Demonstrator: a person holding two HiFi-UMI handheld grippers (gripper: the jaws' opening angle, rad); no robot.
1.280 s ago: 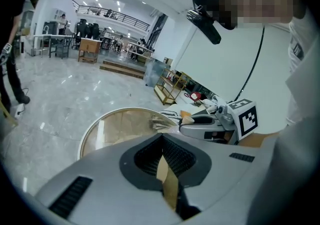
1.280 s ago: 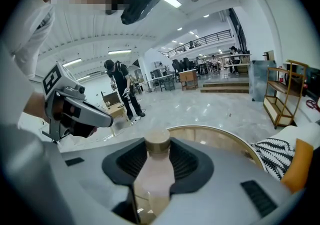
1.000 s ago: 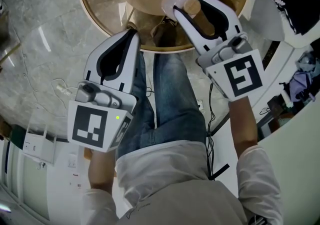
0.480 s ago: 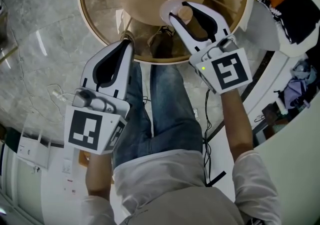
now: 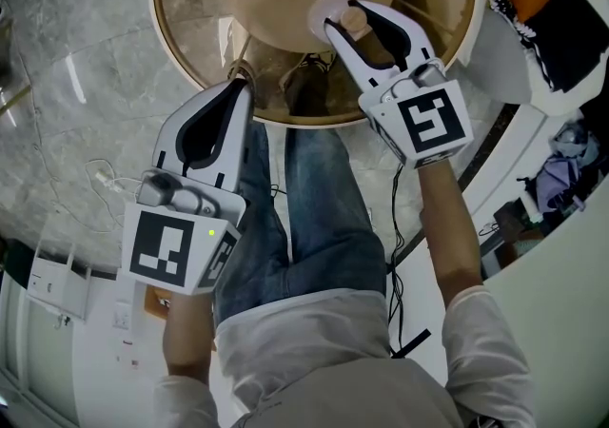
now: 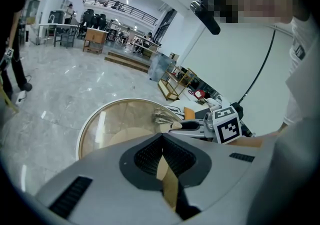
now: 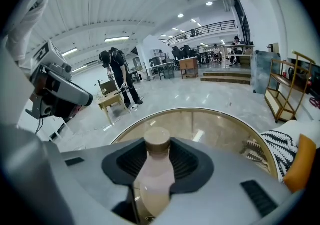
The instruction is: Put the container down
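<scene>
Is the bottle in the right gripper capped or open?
Capped: a tan cap tops the pale bottle held in the right gripper.

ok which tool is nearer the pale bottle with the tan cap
Right. The right tool is shut on the pale bottle with the tan cap; the left tool sits apart, to its left.

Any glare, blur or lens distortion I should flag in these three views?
Head view: sharp, with light streaks on the marble floor. Left gripper view: strong fisheye bending, dark corners. Right gripper view: same fisheye; the bottle in the right gripper looks slightly soft, and the glass tabletop reflects ceiling lights.
</scene>
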